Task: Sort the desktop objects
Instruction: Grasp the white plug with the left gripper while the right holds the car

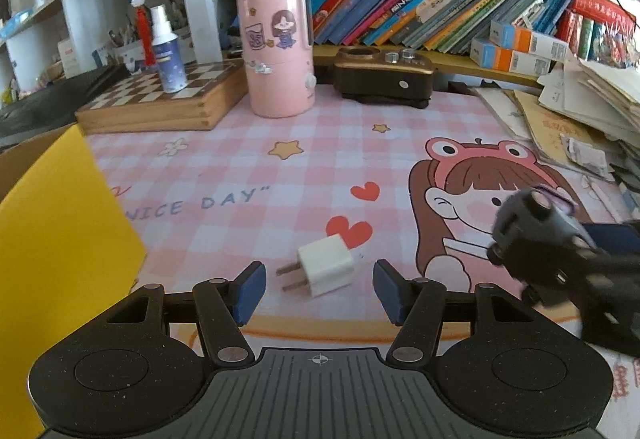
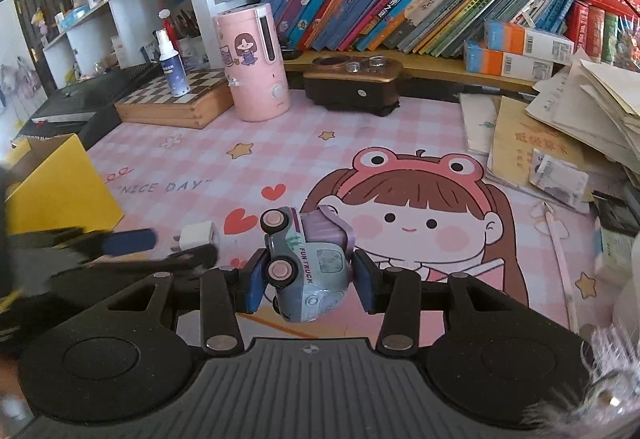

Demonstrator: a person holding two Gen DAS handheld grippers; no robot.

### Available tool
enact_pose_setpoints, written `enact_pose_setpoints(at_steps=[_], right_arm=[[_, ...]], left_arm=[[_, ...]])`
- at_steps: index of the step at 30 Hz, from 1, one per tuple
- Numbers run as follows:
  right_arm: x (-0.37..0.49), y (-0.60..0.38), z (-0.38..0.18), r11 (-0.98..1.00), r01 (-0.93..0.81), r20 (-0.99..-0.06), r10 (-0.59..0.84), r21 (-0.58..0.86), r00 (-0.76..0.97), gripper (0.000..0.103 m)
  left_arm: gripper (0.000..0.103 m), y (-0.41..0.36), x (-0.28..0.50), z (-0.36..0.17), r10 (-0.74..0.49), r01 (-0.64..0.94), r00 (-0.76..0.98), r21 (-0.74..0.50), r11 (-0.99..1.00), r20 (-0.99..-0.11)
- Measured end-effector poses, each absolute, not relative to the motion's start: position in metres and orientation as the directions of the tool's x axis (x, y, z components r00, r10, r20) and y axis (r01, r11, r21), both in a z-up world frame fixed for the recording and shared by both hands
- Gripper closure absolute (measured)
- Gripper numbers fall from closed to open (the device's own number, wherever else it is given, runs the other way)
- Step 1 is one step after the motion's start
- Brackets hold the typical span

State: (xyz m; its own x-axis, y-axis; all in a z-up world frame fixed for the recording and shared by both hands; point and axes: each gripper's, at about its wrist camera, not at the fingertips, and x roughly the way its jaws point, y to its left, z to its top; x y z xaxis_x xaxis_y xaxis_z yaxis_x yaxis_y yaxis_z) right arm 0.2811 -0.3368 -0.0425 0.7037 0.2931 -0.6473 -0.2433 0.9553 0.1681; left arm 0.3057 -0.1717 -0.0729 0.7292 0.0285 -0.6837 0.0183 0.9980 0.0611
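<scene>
The right gripper (image 2: 308, 281) clenches a pale-blue toy truck (image 2: 306, 265); the left gripper (image 1: 319, 289) stands released around a white plastic plug (image 1: 320, 271) mid-mat.

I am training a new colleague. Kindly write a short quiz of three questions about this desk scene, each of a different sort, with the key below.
1. True or false: the right gripper grips the toy truck on its side, wheels facing left.
2. What lies between the open fingers of the left gripper? A) a spray bottle B) a white charger plug C) a pencil
3. Fill in: the spray bottle stands on the ____.

Key
1. true
2. B
3. chessboard box
</scene>
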Motion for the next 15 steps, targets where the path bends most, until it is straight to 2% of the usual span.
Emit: enact_pose_setpoints(at_steps=[10, 13, 14, 15], right_arm=[[0.266, -0.342, -0.038, 0.957, -0.238, -0.648, 0.289, 0.168, 0.705, 0.061], [0.264, -0.344, -0.038, 0.958, -0.232, -0.648, 0.283, 0.166, 0.707, 0.061], [0.264, -0.345, -0.038, 0.959, -0.229, -0.648, 0.281, 0.166, 0.708, 0.061], [0.263, -0.345, -0.037, 0.96, -0.226, -0.648, 0.279, 0.166, 0.709, 0.061]], left_arm=[[0.047, -0.171, 0.324, -0.085, 0.054, -0.024, 0.702, 0.051, 0.998, -0.71], [0.054, -0.167, 0.325, -0.087, 0.047, -0.026, 0.702, 0.041, 0.999, -0.711], [0.06, -0.167, 0.325, -0.087, 0.043, -0.021, 0.704, 0.039, 0.999, -0.709], [0.06, -0.167, 0.326, -0.087, 0.042, -0.018, 0.704, 0.041, 0.999, -0.709]])
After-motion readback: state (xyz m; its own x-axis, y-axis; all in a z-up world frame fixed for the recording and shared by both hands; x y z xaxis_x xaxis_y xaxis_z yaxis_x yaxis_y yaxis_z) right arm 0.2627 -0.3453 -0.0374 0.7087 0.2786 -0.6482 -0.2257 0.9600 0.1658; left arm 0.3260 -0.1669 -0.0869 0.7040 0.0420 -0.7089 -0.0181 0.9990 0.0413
